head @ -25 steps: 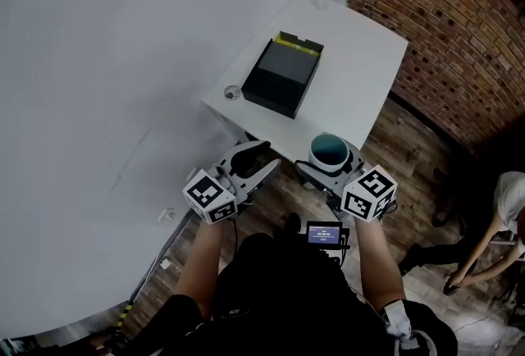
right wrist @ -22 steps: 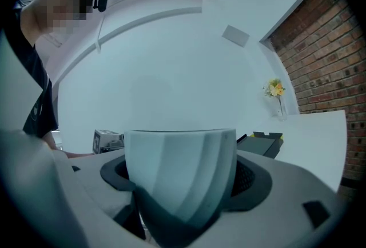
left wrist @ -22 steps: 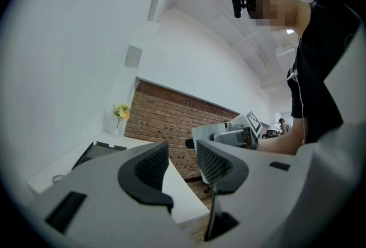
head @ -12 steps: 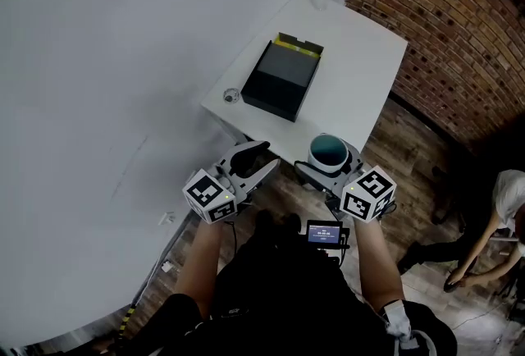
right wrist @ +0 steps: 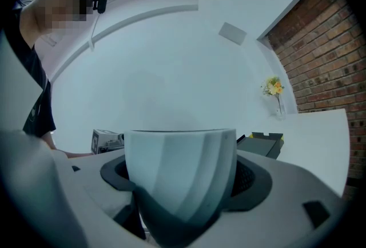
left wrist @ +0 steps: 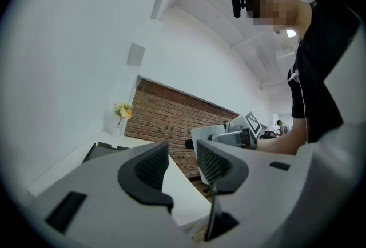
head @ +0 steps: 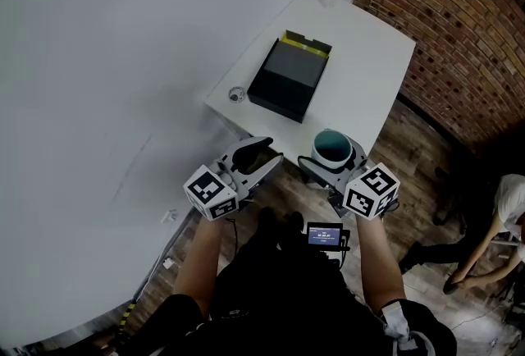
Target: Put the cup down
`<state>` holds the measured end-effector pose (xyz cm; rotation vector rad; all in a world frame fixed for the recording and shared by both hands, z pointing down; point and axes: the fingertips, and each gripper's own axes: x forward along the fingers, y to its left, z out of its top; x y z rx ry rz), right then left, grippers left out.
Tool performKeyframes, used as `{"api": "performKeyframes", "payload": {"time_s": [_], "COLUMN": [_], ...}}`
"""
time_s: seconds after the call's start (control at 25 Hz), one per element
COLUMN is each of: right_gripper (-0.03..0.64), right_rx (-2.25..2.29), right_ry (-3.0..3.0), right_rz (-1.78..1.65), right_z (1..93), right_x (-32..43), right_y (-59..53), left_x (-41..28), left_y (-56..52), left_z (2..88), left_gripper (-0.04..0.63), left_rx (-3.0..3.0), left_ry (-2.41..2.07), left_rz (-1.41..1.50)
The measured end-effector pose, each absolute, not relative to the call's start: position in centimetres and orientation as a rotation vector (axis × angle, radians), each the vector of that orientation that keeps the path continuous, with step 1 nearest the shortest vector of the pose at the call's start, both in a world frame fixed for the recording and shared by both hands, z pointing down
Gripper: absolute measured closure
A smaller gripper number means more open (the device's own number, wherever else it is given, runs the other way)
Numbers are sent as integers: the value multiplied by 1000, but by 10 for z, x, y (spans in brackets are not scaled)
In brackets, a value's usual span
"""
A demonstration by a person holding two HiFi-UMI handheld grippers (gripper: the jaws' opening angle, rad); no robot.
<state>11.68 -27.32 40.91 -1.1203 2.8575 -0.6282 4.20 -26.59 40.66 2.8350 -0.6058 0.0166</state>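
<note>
Right gripper view: right gripper [right wrist: 183, 181] wide, clamping cup [right wrist: 177, 158]

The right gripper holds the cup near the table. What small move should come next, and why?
Probably move the right gripper a little forward and lower the cup onto the bare table before opening. Its jaws clamp the cup, which in the head view sits only at the table's near edge, and the black box leaves free space beside it.
</note>
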Motion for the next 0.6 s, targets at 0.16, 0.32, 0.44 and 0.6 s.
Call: {"api": "performKeyframes", "payload": {"time_s": [0.16, 0.32, 0.44, 0.6], "right_gripper": [206, 206, 206, 206], "right_rx": [-1099, -1081, -1073, -1078], "right_ry": [2869, 2874, 2874, 2868], "right_rz": [-630, -646, -657, -671], "right_z": [413, 417, 423, 433], "right_x": [108, 103, 101, 100], "right_y": [-286, -298, -310, -330], "left_x": [36, 34, 33, 34], "left_y": [-277, -287, -296, -310], "left_z": [410, 415, 418, 424], "left_gripper": [436, 436, 436, 436], "left_rx": [2828, 2819, 2816, 2808], "left_ry": [-620, -620, -619, -615], "left_rz": [9, 16, 23, 16]}}
